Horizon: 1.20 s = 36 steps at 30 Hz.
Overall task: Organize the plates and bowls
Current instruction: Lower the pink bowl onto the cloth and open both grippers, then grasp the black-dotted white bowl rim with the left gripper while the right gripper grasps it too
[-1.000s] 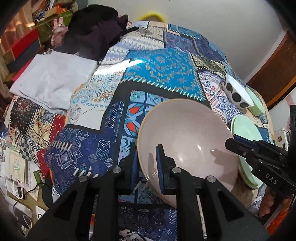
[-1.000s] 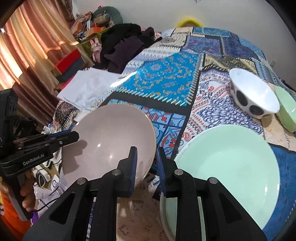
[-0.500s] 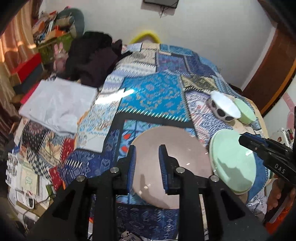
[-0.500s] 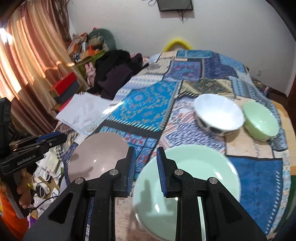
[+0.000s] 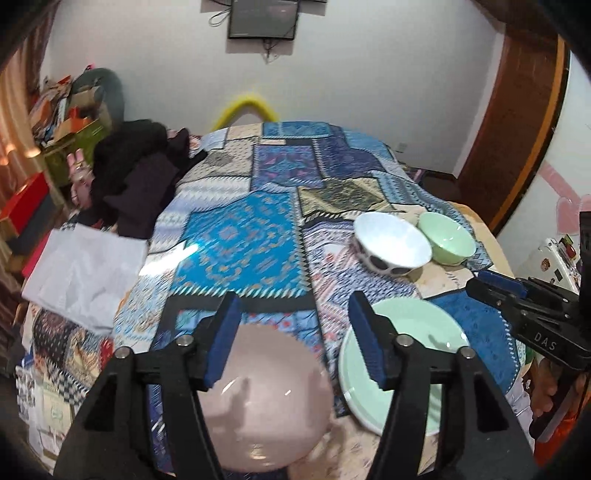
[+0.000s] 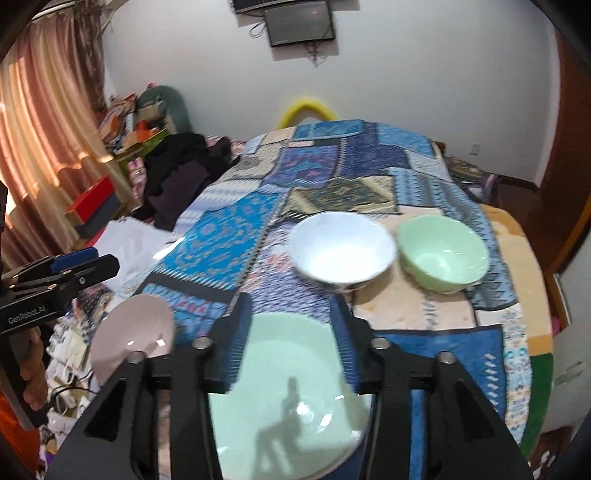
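Patchwork bedspread (image 5: 236, 236) is soft footing: dishes could tip or slide if nudged. Left gripper (image 5: 291, 341) and right gripper (image 6: 290, 341) both gape wide, holding nothing. Glossy pink plate (image 5: 258, 402) lies just left of the pale green plate (image 6: 291, 398); 2 bowls, white bowl (image 6: 341, 253) and green bowl (image 6: 443, 253), touch beyond it.

White walls; small wall-mounted TV (image 6: 299, 22) with dangling cables. Pink-orange curtains (image 6: 40, 122), sunlit, at left; dark wood door frame (image 5: 517, 129) at right. Bed under blue patchwork bedspread (image 5: 258, 229), dark clothes pile (image 5: 136, 184) and white folded sheet (image 5: 81, 273) at its left edge, cluttered boxes (image 6: 129, 125) beyond.
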Tool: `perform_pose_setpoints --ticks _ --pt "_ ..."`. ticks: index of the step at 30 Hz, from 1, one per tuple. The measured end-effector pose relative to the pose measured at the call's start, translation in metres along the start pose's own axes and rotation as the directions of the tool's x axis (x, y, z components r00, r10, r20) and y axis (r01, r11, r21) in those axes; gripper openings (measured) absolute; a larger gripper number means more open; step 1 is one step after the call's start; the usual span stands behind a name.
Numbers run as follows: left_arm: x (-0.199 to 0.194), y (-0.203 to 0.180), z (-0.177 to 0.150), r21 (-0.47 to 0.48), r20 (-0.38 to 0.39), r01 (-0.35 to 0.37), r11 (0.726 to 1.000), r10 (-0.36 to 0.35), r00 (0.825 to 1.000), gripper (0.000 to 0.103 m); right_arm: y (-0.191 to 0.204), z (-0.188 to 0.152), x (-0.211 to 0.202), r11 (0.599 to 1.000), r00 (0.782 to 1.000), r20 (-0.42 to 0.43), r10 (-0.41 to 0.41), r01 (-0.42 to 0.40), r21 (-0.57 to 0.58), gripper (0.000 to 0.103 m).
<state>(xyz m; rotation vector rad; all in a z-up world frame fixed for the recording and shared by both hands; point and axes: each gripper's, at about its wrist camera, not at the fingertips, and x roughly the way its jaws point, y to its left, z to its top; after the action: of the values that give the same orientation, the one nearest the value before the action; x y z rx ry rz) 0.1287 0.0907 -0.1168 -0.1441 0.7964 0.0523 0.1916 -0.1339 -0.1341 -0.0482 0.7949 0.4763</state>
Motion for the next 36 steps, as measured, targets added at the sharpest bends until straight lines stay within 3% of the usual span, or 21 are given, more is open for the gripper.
perform_pose_setpoints --ticks 8,19,28,32,36 --pt "0.05 -0.024 0.028 -0.012 -0.098 0.06 0.998 -0.061 0.993 0.069 -0.036 0.007 0.016 0.998 0.999 -0.011 -0.047 0.047 0.049 0.062" --pt "0.135 -0.039 0.049 0.022 -0.235 0.031 0.999 -0.025 0.972 0.069 -0.069 0.011 0.073 0.991 0.994 -0.1 -0.037 0.049 0.121 0.062" --pt "0.191 -0.057 0.065 0.036 -0.315 0.063 0.997 -0.049 0.948 0.069 -0.082 0.015 0.108 0.986 0.99 -0.144 0.008 0.016 0.165 0.062" --pt "0.212 -0.061 0.071 0.043 -0.34 0.065 0.997 -0.046 0.939 0.069 -0.086 0.016 0.117 0.983 0.988 -0.153 0.032 -0.004 0.182 0.05" --pt "0.231 -0.064 0.076 0.05 -0.353 0.058 0.997 -0.037 0.935 0.069 -0.088 0.017 0.125 0.979 0.985 -0.163 0.048 -0.014 0.201 0.048"
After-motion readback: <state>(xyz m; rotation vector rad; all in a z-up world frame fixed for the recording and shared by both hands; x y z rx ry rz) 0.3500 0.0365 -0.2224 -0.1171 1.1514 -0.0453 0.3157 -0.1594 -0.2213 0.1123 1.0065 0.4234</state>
